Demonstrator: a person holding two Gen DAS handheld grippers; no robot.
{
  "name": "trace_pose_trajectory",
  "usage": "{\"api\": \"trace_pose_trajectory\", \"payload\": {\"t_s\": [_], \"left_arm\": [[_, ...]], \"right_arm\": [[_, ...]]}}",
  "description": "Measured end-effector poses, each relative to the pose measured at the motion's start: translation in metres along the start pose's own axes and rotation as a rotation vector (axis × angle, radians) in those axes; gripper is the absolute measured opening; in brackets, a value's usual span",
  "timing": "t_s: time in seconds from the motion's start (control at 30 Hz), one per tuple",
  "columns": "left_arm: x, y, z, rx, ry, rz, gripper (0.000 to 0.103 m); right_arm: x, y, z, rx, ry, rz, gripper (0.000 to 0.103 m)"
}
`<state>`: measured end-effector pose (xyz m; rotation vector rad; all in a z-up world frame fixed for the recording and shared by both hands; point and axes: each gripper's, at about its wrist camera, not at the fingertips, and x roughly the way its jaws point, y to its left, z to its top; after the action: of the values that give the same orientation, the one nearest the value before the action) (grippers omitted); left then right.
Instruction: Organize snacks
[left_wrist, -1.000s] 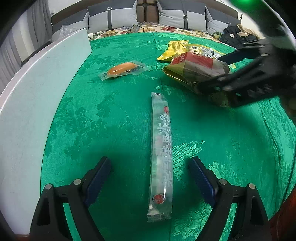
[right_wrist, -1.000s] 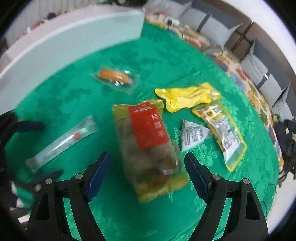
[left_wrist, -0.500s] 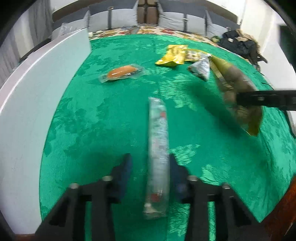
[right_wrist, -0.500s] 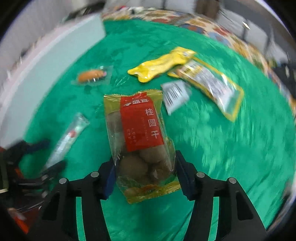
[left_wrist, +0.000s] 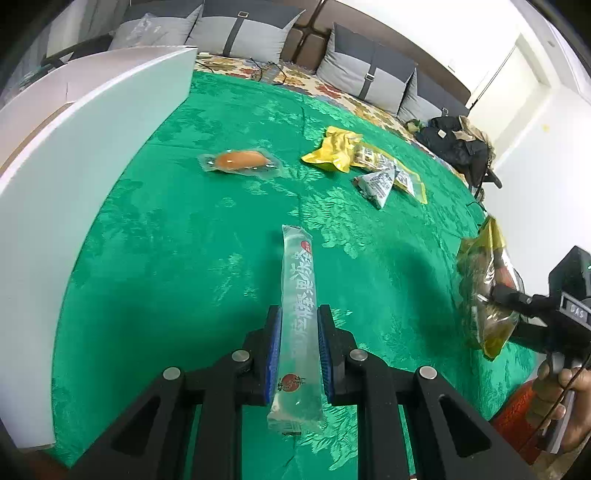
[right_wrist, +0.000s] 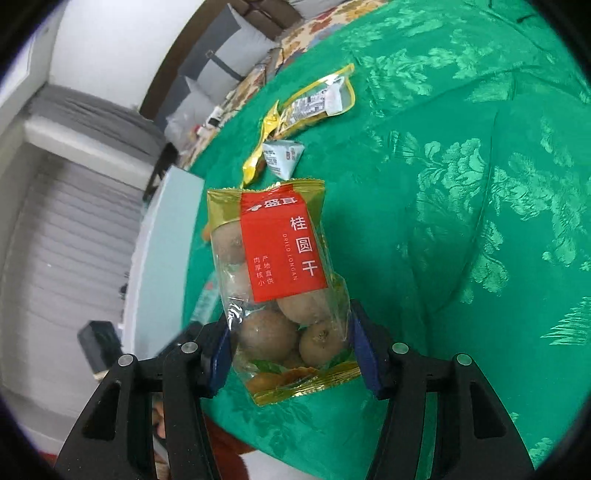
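Two tools clamped: left tool (left_wrist: 298, 354) on clear stick pack (left_wrist: 298, 317), right tool (right_wrist: 290, 349) on longan bag (right_wrist: 279, 280).

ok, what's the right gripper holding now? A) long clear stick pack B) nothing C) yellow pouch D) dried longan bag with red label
D: the right gripper is closed on the dried longan bag, its blue pads pressing both sides; the long clear stick pack sits in the left gripper.

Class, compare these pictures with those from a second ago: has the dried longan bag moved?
Yes. The dried longan bag, clamped in the right gripper, has been lifted off the green tablecloth, away from the yellow packet towards the table's edge.
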<state>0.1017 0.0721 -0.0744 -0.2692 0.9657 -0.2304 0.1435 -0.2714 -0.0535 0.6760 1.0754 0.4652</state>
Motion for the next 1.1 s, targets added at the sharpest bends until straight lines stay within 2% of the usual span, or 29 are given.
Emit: {"api": "trace_pose_trajectory", "payload": {"t_s": [0.13,0.2,0.23,0.3,0.33,0.37,0.43,0.47,0.5,0.63,0.87,0.97,1.1], "left_arm": [[0.022,0.001,-0.009,0.049,0.14,0.037,0.019],[0.023,-0.009,-0.011,0.112,0.116,0.082,0.023],[0.025,-0.014,-0.012,0.144,0.117,0.108,0.027],[0.031,-0.023,-0.013,0.195,0.102,0.131,0.048],[0.036,-0.028,-0.012,0.216,0.095,0.152,0.049],[0.04,-0.032,-0.011,0.243,0.088,0.172,0.048],[0.046,-0.043,-0.011,0.297,0.068,0.212,0.023],[0.049,-0.047,-0.01,0.325,0.063,0.216,0.018],[0.049,-0.046,-0.008,0.323,0.064,0.209,0.018],[0.038,-0.038,-0.004,0.243,0.051,0.137,0.018],[-0.032,-0.016,0.018,0.065,-0.07,-0.032,0.018],[-0.07,0.0,0.032,-0.01,-0.136,-0.084,0.018],[-0.12,0.035,0.052,-0.076,-0.22,-0.09,0.018]], "right_arm": [[0.001,0.013,-0.001,-0.038,-0.009,0.004,0.06],[0.003,0.021,-0.003,-0.063,-0.009,0.003,0.06],[0.004,0.026,-0.005,-0.079,-0.009,0.003,0.06],[0.004,0.032,-0.011,-0.099,-0.009,0.007,0.06],[0.004,0.035,-0.014,-0.106,-0.008,0.012,0.06],[0.005,0.036,-0.016,-0.11,-0.008,0.014,0.06],[0.006,0.039,-0.02,-0.122,-0.008,0.015,0.06],[0.005,0.039,-0.022,-0.125,-0.008,0.013,0.06],[0.004,0.04,-0.024,-0.127,-0.007,0.011,0.06],[-0.001,0.036,-0.028,-0.114,-0.021,0.017,0.06],[0.0,0.033,-0.029,-0.092,-0.026,0.01,0.06],[0.005,0.048,-0.026,-0.102,-0.02,0.027,0.06],[0.015,0.096,-0.013,-0.146,-0.022,0.095,0.06]]}}
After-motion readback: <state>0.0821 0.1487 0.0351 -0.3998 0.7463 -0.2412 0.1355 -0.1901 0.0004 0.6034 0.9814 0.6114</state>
